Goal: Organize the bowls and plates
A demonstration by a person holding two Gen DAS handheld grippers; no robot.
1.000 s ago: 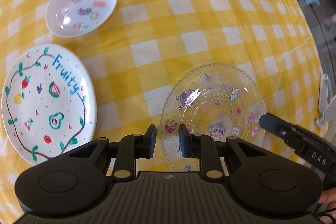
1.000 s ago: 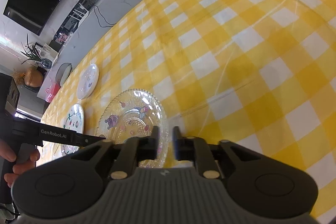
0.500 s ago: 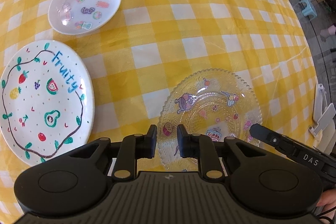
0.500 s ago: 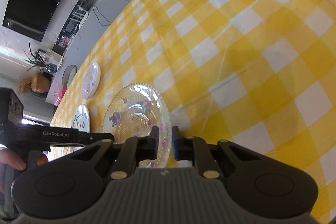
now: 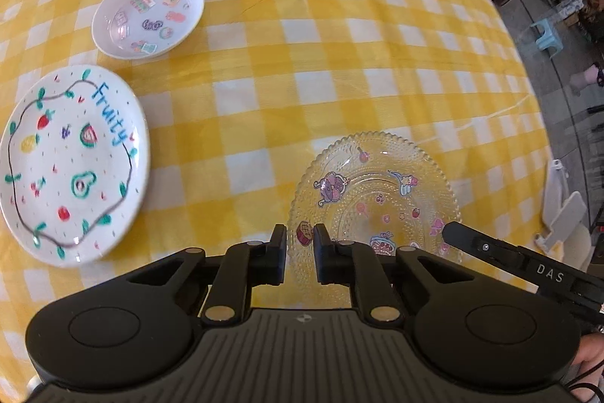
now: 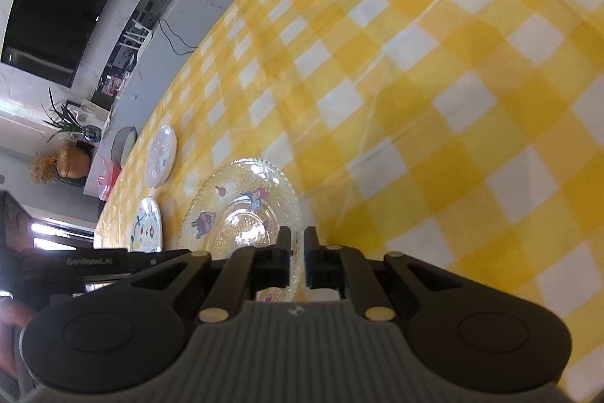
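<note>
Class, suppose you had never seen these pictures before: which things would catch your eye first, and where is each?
The yellow checked tablecloth fills both views. At the left lies a white plate lettered "Fruity", beyond it a small white stickered dish. Nearest, a clear glass plate with cartoon stickers sits between both tools: the right tool is shut on its rim, while the left tool is closing over its near edge.

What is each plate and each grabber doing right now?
glass plate: right way up, empty, gripped at its rim.
fruity plate: flat on the tablecloth, empty, untouched.
sticker dish: flat on the tablecloth, empty, untouched.
left gripper: closing, glass plate's rim between its fingers.
right gripper: shut on the glass plate's rim.
</note>
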